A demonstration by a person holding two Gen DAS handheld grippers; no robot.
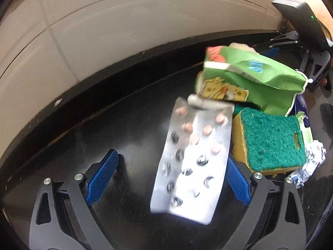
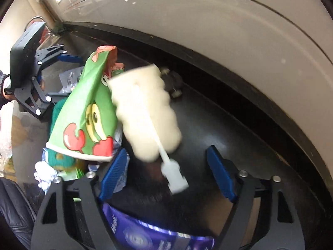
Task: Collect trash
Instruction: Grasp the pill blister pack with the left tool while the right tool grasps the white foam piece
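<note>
In the left wrist view a silver pill blister pack (image 1: 191, 158), blurred, sits loose between the open jaws of my left gripper (image 1: 168, 170), over a dark bin floor. Beyond it lie a green snack bag (image 1: 256, 73) and a green-and-yellow sponge (image 1: 272, 139). In the right wrist view my right gripper (image 2: 166, 166) is open; a blurred cream foam brush with a white handle (image 2: 145, 112) hangs free between its fingers. The green snack bag (image 2: 87, 112) stands to its left. The left gripper (image 2: 39, 77) shows at far left.
Crumpled foil (image 1: 312, 162) and a blue-white wrapper (image 1: 299, 108) lie by the sponge. A purple wrapper (image 2: 145, 235) lies under my right gripper. A dark lump (image 2: 172, 83) sits by the bin's curved black rim (image 2: 229, 66). Pale wall lies beyond.
</note>
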